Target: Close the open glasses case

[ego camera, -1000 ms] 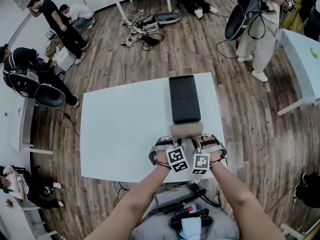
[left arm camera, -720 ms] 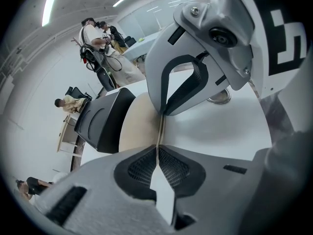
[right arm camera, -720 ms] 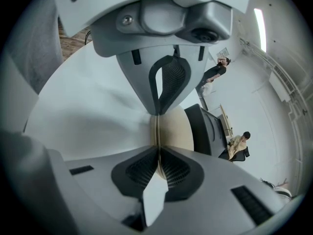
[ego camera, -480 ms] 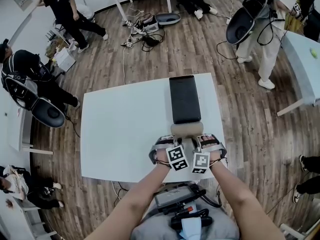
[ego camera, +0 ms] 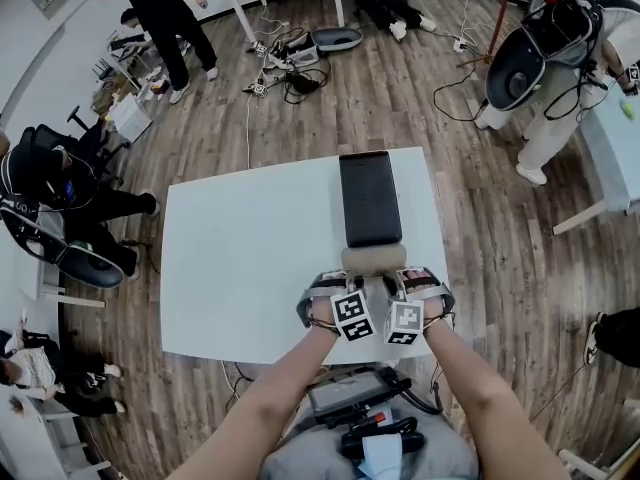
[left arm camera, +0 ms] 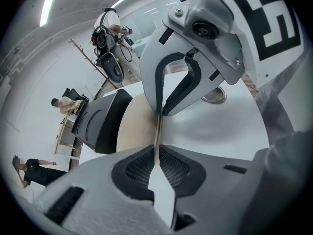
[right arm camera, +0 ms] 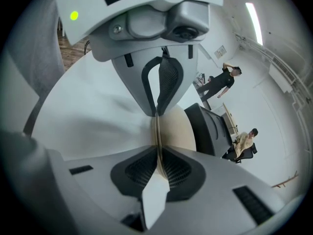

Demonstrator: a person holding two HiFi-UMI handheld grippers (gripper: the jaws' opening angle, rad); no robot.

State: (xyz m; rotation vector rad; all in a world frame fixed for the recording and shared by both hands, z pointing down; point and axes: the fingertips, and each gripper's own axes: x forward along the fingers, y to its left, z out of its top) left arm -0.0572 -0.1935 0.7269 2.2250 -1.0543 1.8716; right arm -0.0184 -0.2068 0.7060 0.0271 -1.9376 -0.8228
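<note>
Now both tools sit side by side at the near end of the glasses case [ego camera: 370, 203], which lies open on the white table [ego camera: 250, 258], its black shell stretched away and its beige flap [ego camera: 372, 259] nearest the person. The left gripper [left arm camera: 157, 131] has its jaws pressed together on the thin edge of that flap. The right gripper [right arm camera: 157, 126] is clamped the same way on the edge just beside it.
</note>
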